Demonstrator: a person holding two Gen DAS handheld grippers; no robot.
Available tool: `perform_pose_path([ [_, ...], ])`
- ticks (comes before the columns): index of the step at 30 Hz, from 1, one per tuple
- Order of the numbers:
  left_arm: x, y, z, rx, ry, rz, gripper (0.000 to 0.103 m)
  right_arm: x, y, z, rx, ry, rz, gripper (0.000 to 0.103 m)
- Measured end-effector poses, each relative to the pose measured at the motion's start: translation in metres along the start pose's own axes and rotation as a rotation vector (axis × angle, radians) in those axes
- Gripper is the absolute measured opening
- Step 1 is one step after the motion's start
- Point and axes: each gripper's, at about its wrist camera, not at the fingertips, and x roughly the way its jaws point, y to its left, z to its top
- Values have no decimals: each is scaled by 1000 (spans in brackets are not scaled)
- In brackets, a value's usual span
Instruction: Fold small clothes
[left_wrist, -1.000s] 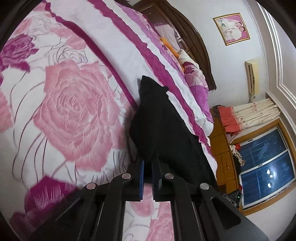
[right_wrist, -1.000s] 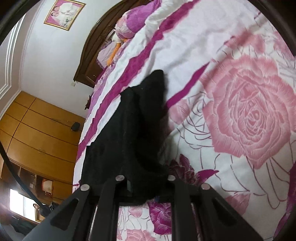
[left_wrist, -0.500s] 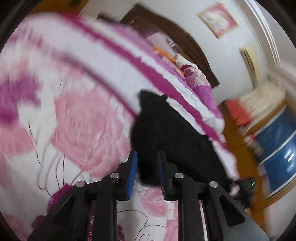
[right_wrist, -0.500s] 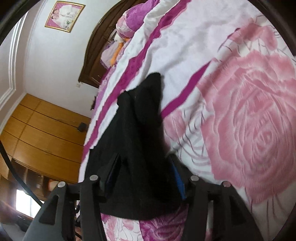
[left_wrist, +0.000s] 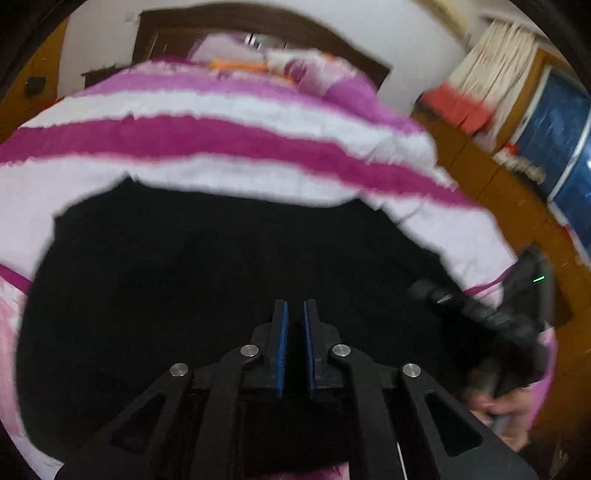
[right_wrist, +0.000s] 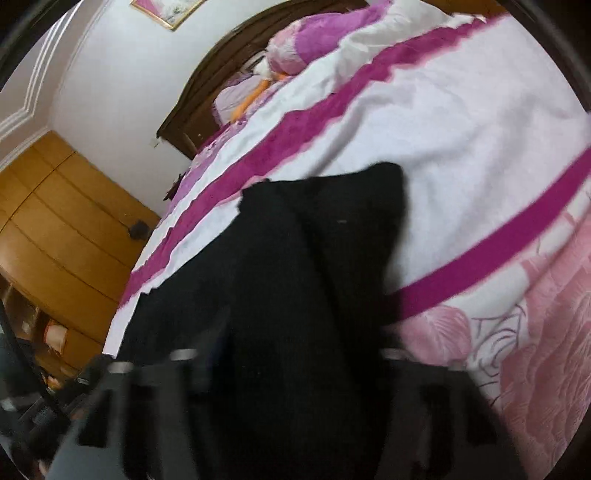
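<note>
A black garment (left_wrist: 184, 277) lies spread on the rose-patterned bed cover (left_wrist: 221, 136). In the right wrist view the garment (right_wrist: 295, 240) shows a fold ridge running up its middle. My left gripper (left_wrist: 294, 306) hovers over the garment's near part. Its blue pads (left_wrist: 282, 332) are closing to a thin slit, and I see nothing between them. My right gripper (right_wrist: 291, 350) is blurred at the bottom of its view. Its jaws stand apart and are closing, with black cloth lying between them. I cannot see the pads pressing on it.
The bed cover (right_wrist: 443, 129) has magenta stripes and pink roses. Pillows (right_wrist: 314, 37) and a dark wooden headboard (left_wrist: 258, 18) are at the far end. A wooden wardrobe (right_wrist: 55, 221) stands on one side, a window (left_wrist: 554, 129) and curtains on the other. A hand (left_wrist: 506, 406) holds the other gripper.
The left gripper let go of the garment's edge, rolled and swung round to face the headboard. Its jaws parted briefly, then closed. The right jaws opened off the cloth and moved forward over it.
</note>
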Motion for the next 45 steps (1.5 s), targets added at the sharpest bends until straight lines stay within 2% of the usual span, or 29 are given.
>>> perform_pose_path([
  [1, 11, -2, -4, 8, 29, 39, 2, -1, -10, 1, 51, 2, 46, 27],
  [3, 15, -3, -9, 30, 10, 79, 2, -2, -23, 2, 129, -1, 124, 22],
  [4, 16, -3, -11, 41, -4, 89, 2, -2, -24, 2, 135, -3, 135, 22],
  [11, 29, 9, -9, -28, -30, 70, 1, -4, -9, -1, 73, -37, 82, 20],
  [15, 30, 10, -11, -20, -34, 54, 1, -4, -8, 5, 131, -36, 100, 20],
  [18, 26, 11, -12, -30, -51, 44, 1, -11, 2, 7, 165, -59, 144, 20],
  [20, 25, 13, -12, -38, -58, 26, 1, -12, 15, 7, 131, -74, 123, 20],
  [24, 16, 26, -9, -108, -65, -69, 1, -12, 40, 6, 67, -89, 73, 20],
  [28, 14, 33, -6, -152, -34, -139, 1, -17, 59, 3, 21, -92, 48, 20],
  [33, 9, 35, -7, -157, -24, -162, 1, -23, 73, 2, -3, -89, 24, 20],
  [39, -2, 35, -10, -121, -7, -151, 1, -35, 94, 1, -27, -95, 16, 20],
  [45, 9, 49, -17, -149, -13, -221, 1, -31, 119, 5, -64, -93, 2, 20],
])
